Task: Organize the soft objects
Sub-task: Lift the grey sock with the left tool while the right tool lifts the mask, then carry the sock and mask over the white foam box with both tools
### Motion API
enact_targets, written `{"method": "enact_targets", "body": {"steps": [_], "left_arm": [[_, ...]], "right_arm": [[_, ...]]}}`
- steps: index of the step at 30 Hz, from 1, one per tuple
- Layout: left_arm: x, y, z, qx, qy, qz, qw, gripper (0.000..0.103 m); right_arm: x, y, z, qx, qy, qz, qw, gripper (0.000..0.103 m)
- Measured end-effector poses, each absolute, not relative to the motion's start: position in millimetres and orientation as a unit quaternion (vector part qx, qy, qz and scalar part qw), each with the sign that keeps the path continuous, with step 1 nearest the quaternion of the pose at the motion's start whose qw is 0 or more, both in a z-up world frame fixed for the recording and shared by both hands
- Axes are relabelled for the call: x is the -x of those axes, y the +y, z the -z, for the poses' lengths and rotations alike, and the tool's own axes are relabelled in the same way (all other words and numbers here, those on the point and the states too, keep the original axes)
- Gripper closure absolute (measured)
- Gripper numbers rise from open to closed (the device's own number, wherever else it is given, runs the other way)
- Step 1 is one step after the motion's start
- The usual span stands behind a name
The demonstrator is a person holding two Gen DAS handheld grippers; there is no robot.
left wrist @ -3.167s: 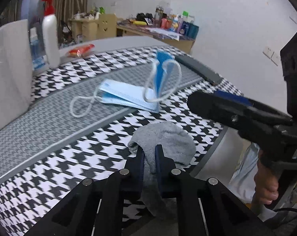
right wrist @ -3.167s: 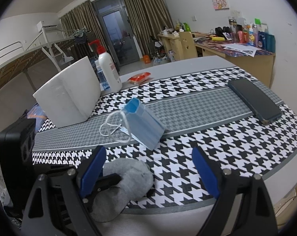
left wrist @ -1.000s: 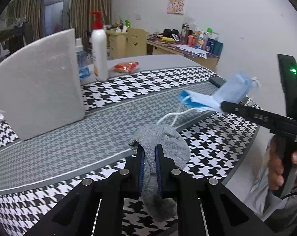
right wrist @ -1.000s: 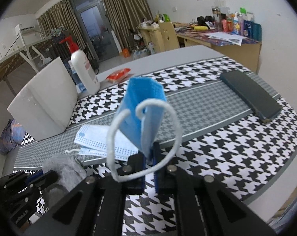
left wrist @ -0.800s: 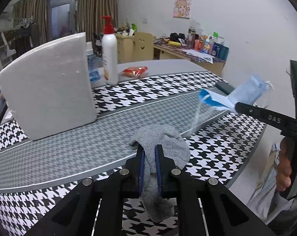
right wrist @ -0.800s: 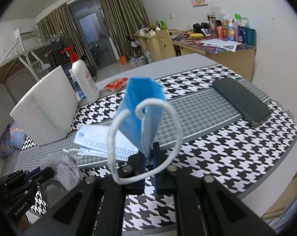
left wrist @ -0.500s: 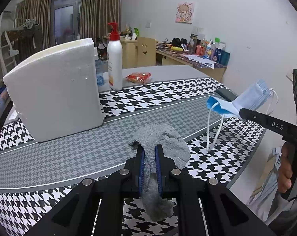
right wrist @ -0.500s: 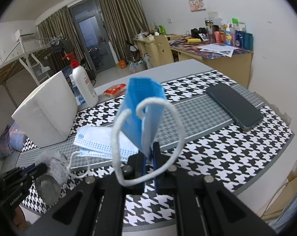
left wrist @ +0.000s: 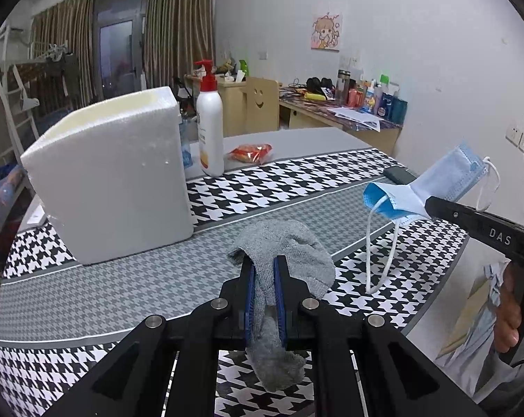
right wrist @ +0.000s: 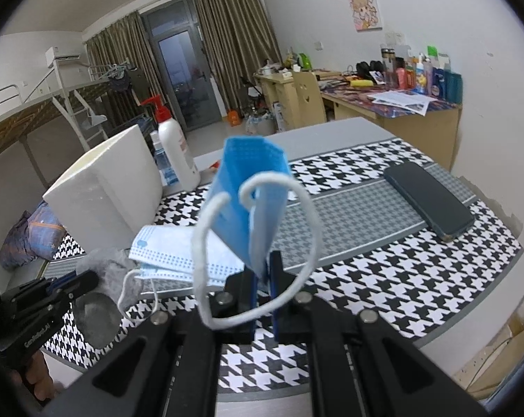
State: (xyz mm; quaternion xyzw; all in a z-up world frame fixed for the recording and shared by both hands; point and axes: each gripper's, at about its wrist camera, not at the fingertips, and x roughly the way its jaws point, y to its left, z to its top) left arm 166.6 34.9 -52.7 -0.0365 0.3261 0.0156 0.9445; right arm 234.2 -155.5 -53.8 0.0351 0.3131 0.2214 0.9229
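My left gripper [left wrist: 263, 267] is shut on a grey sock [left wrist: 289, 253], which drapes over the jaws and hangs clear of the houndstooth table [left wrist: 140, 278]. My right gripper [right wrist: 262, 264] is shut on a blue face mask [right wrist: 248, 187], held off the table with its white ear loops dangling. In the left wrist view the same mask [left wrist: 432, 187] hangs at the right, at the tip of the right gripper [left wrist: 430, 203]. In the right wrist view the sock [right wrist: 104, 264] and the left gripper [right wrist: 84, 283] show at lower left. A white foam box [left wrist: 112, 187] stands open-topped at the back left.
A pump bottle [left wrist: 210, 128] and a red packet [left wrist: 251, 151] sit behind the foam box. A dark phone [right wrist: 428, 201] lies at the table's right end. A person's hand [left wrist: 508, 316] holds the right gripper's handle. A cluttered desk [right wrist: 394, 104] stands beyond the table.
Both grippers have risen a little with the sock and the mask still held. The mask's trailing end and ear loop have lifted off the table. The foam box looks nearer and larger.
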Motion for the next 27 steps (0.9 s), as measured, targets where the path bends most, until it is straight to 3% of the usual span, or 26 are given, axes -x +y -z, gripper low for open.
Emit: {"method": "enact_targets", "body": {"steps": [27], "left_arm": [[-159.5,51.2,15.4,0.016,0.282,-0.040,0.958,0.091]], "right_arm": [[-222.7,-129.9,23.0,-0.015,0.272,-0.263,0.925,0.094]]}}
